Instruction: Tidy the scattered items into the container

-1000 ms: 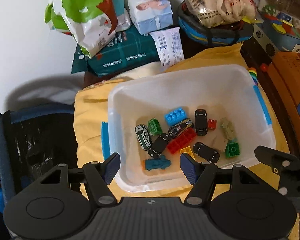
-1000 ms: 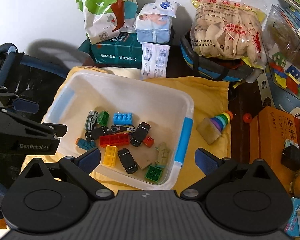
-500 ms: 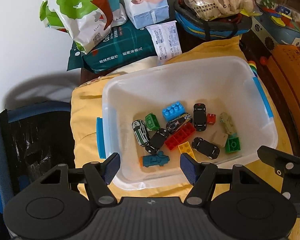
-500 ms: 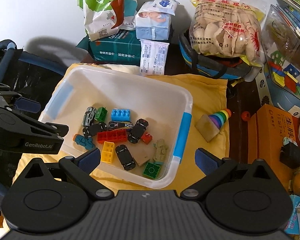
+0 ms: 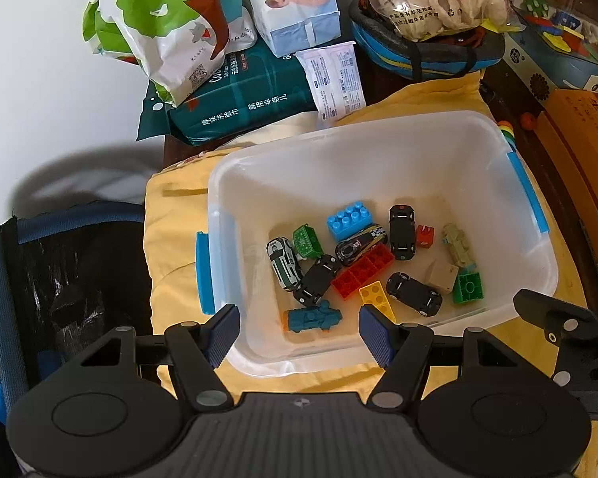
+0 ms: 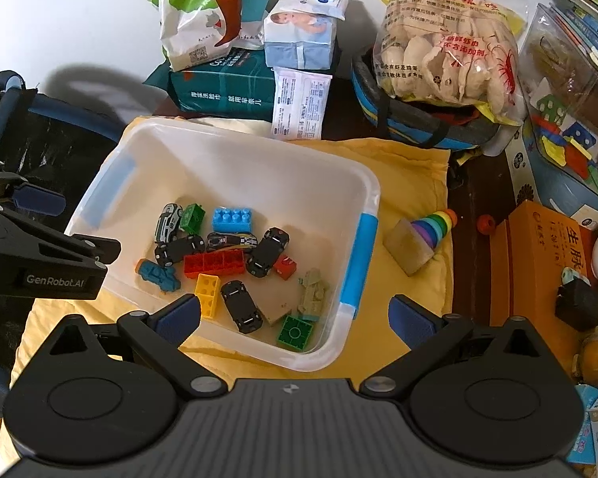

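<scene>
Both grippers had pulled back from the bin, empty.

The left gripper (image 5: 299, 332) and right gripper (image 6: 295, 316) hung with jaws apart, holding nothing; the container (image 6: 372, 195) lay ahead, cars and bricks inside, while the rainbow stacker (image 6: 432, 225) remained outside, ahead-right of the right gripper.

Left gripper (image 5: 299, 328) and right gripper (image 6: 295, 314) — fingers spread, empty.
</scene>
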{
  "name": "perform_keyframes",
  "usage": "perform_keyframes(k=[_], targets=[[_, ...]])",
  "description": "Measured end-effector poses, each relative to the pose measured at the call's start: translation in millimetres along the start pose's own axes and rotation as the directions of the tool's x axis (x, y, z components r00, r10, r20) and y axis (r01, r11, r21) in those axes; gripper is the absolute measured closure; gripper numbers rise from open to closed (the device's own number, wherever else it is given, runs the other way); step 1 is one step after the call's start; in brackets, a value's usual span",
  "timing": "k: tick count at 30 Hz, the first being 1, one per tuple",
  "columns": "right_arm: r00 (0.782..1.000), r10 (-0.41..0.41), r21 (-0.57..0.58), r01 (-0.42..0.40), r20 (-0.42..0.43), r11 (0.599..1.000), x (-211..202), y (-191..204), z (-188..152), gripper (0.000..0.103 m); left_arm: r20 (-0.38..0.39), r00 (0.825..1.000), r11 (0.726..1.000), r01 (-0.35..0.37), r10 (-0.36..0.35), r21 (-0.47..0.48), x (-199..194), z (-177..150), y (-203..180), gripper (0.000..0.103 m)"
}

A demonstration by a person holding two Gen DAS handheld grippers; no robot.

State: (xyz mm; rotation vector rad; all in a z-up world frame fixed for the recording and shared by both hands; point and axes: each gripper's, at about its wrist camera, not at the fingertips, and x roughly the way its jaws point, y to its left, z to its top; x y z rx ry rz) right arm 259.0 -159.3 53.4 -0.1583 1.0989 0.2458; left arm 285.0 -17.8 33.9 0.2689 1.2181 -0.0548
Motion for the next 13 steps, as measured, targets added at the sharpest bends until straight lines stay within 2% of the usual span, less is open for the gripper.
perform_keyframes(k=[9,13], targets=[[1.000,-0.001,-0.009,0.001,0.000,1.000,2.2,3.5,-1.3,0.000,0.000,1.000,1.000,-0.006,0.006,-0.012,1.2,-0.4,5.0,0.033],[1.000,0.002,-0.008,-0.002,-0.001,1.000,2.4,3.8,-1.5,0.000,0.032,0.999,1.000,-0.012,0.012,-0.004,-1.7,-1.5,3.5,0.033]])
